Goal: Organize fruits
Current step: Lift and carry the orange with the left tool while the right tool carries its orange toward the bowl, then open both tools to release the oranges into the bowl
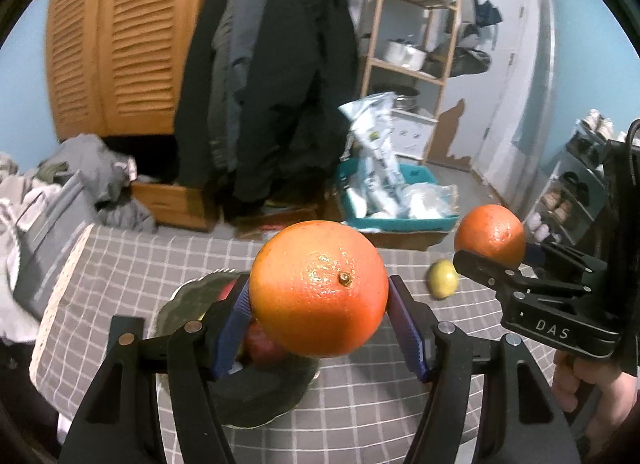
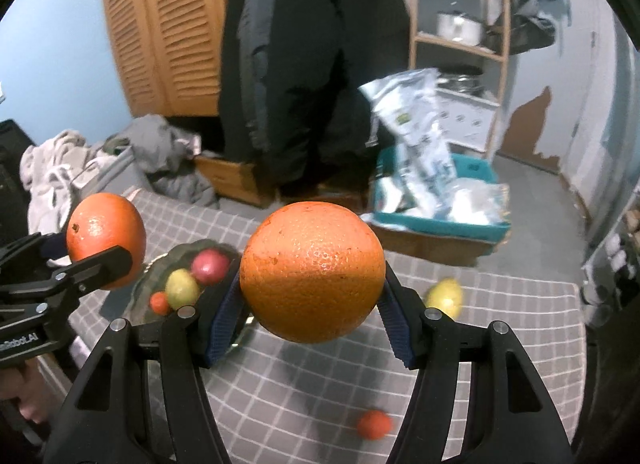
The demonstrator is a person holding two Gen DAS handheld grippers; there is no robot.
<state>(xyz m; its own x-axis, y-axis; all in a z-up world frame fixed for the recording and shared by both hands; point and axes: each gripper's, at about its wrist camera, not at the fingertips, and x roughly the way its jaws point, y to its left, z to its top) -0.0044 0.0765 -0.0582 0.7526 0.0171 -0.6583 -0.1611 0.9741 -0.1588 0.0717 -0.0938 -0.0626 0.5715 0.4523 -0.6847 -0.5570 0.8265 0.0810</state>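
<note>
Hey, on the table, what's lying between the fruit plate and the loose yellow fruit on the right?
Only bare checked tablecloth shows between the plate and the yellow fruit, though the right gripper's orange hides part of that stretch in the right wrist view.

Clearance over the checked tabletop (image 2: pixel 320 404)

Both jaws full: left gripper (image 1: pixel 318 322) clamped on one orange (image 1: pixel 318 288), right gripper (image 2: pixel 312 310) on another orange (image 2: pixel 312 270), side by side above the cloth, apart. Dark plate (image 2: pixel 156 284) at left part filled: red fruit (image 2: pixel 210 266), yellow-green fruit (image 2: pixel 182 288), small orange-red fruit (image 2: pixel 160 303) bunched together; bare rim toward the near side. Loose lemon (image 2: pixel 444 298) at right, small red-orange fruit (image 2: pixel 374 424) near the front; open cloth between them. Laundry heap (image 2: pixel 168 152) and hanging coats (image 2: pixel 304 64) beyond the far edge.
</note>
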